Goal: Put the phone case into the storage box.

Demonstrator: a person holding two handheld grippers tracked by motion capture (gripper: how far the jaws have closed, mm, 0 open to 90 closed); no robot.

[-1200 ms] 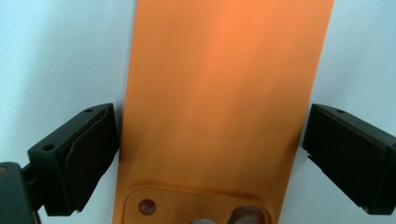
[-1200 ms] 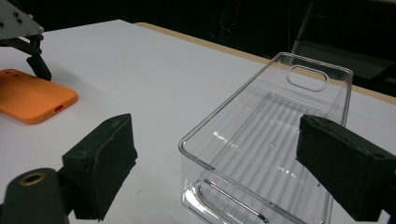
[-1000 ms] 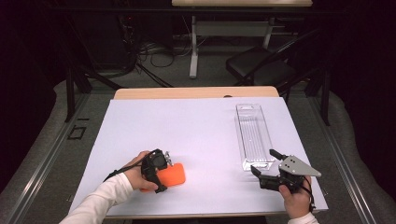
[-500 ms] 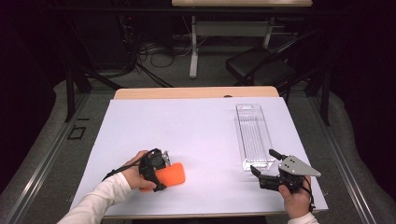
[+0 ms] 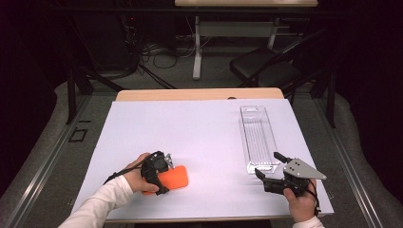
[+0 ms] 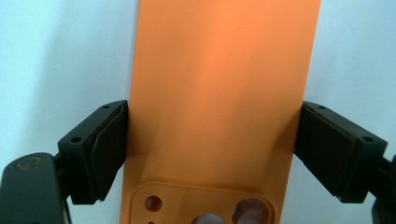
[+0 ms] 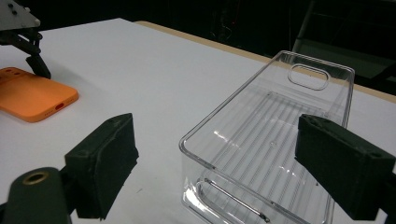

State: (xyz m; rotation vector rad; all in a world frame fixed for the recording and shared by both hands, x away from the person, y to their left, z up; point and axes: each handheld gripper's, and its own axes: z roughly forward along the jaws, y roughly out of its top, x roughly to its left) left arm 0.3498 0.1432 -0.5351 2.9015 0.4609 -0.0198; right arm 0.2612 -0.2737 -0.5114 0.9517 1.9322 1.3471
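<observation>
High view: a white-covered desk (image 5: 204, 137) holds an orange phone case (image 5: 172, 178) near the front left and a clear plastic tray (image 5: 259, 137) at the right. The left tool (image 5: 164, 164) sits over the case; its jaws have just been closing, and in the left gripper view their pads (image 6: 109, 149) now touch the case's two long edges, pinching it. That suggests a lift may come next. The right tool (image 5: 268, 166) rests just before the tray's near end, jaws spread, holding nothing.
</observation>
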